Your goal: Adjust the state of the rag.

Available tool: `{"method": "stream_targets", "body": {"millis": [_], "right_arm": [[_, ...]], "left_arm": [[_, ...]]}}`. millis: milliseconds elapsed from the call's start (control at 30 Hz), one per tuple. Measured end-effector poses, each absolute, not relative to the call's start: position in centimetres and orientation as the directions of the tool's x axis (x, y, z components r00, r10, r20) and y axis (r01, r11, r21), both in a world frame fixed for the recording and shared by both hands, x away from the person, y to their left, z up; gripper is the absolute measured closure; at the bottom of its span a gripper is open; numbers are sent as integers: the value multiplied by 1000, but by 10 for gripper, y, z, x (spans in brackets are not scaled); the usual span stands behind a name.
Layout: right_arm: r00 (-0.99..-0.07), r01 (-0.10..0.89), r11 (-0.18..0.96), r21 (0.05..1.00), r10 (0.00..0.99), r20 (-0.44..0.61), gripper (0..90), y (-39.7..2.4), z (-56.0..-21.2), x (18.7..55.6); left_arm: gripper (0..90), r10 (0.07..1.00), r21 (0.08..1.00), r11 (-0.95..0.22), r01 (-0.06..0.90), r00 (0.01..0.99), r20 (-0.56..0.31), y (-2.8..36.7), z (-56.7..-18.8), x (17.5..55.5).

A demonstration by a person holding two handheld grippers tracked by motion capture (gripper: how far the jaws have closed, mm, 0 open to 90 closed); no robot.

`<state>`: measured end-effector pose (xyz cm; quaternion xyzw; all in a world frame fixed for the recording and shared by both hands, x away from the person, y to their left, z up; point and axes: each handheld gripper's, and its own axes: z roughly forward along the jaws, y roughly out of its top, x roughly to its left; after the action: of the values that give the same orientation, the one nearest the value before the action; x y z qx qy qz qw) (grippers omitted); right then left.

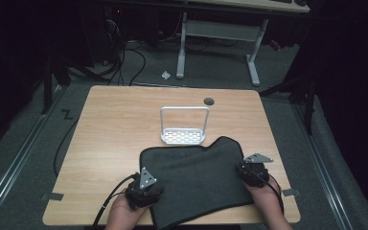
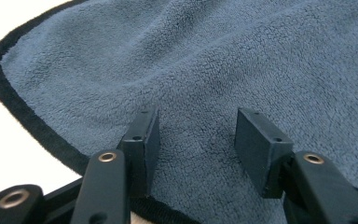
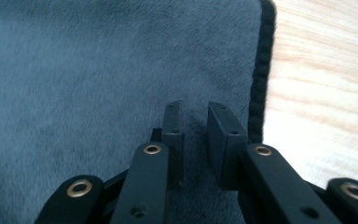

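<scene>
Towel (image 1: pixel 199 179), dark grey, black-bound, spread flat on bench (image 1: pixel 115 124) just in front of white wire rack (image 1: pixel 183 125).
Left tongs (image 2: pixel 196 135) released, jaws wide over towel's left edge; right tongs (image 3: pixel 196 126) nearly clenched near its right edge, pinch uncertain. Risks: uneven grips skew any fold; near edge overhangs bench and could slide off.

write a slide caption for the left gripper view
Open left claw poised over a blue-grey fleecy towel with black trim near its edge
</scene>
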<state>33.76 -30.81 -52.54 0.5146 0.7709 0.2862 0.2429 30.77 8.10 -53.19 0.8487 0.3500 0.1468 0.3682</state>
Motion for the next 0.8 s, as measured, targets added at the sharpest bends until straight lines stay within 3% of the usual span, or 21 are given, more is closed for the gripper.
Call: {"method": "stream_targets", "body": {"millis": [267, 367, 533, 700, 800], "right_arm": [[-423, 635, 332, 698, 905, -45, 758, -305, -526, 286], [-438, 613, 338, 714, 898, -49, 741, -301, -521, 283], [-412, 603, 316, 732, 910, -54, 734, -295, -511, 320], [-357, 632, 290, 719, 932, -63, 732, -290, -512, 375], [-340, 662, 284, 694, 938, -59, 757, -289, -518, 397]], "left_arm": [[518, 741, 708, -467, 530, 671, -14, 111, -529, 313], [519, 750, 709, -448, 546, 660, -35, 122, -529, 311], [520, 762, 721, -412, 557, 645, -63, 128, -528, 318], [533, 791, 761, -296, 578, 595, -144, 138, -520, 356], [574, 797, 753, -309, 580, 590, -128, 134, -521, 376]]}}
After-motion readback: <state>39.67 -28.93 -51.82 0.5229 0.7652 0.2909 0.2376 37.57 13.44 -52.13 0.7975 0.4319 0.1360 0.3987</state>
